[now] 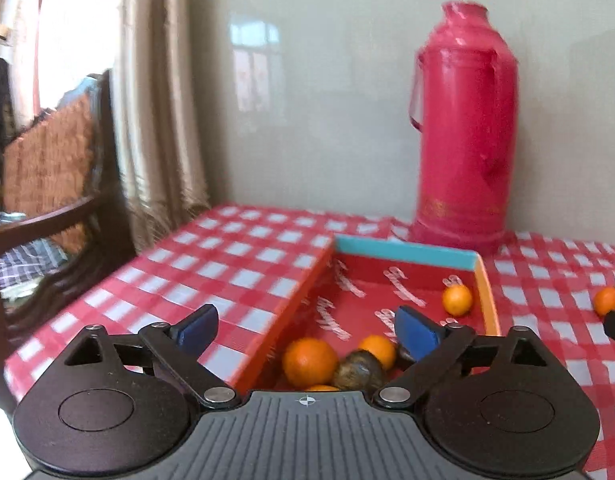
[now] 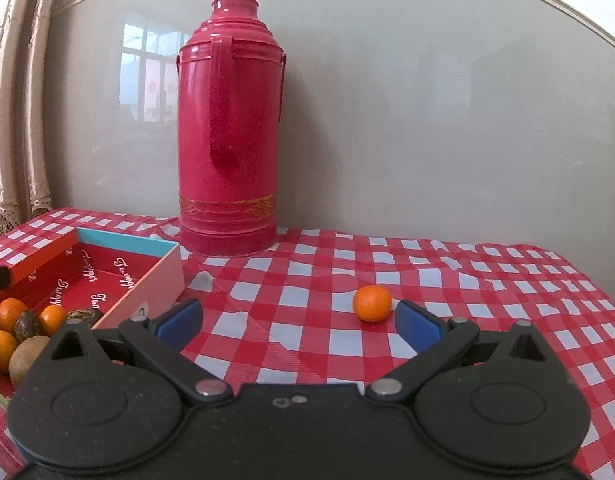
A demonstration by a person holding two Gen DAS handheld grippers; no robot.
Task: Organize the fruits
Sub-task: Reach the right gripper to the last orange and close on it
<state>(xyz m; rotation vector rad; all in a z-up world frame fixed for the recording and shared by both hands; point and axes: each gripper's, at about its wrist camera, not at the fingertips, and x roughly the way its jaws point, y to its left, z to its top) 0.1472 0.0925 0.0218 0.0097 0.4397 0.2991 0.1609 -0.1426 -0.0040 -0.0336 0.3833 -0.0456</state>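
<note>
Orange fruits [image 1: 310, 361] sit low in the frame inside the red box [image 1: 407, 254]. Left tongs [image 1: 307, 326] and right tongs [image 2: 299, 318] gape wide, empty; one tangerine [image 2: 371, 303] lies centre-right on the counter [image 2: 487, 280].

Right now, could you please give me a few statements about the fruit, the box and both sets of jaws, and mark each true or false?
1. One small orange lies on the checked tablecloth, outside the box. True.
2. The right gripper is shut on that orange. False: its jaws stand open and empty, the orange beyond them.
3. The box holds several oranges. True; the cluster sits at its near end.
4. The red thermos lies on its side. False: it stands upright behind the box.
5. The left gripper carries a fruit. False: its jaws are open and empty above the box.
</note>
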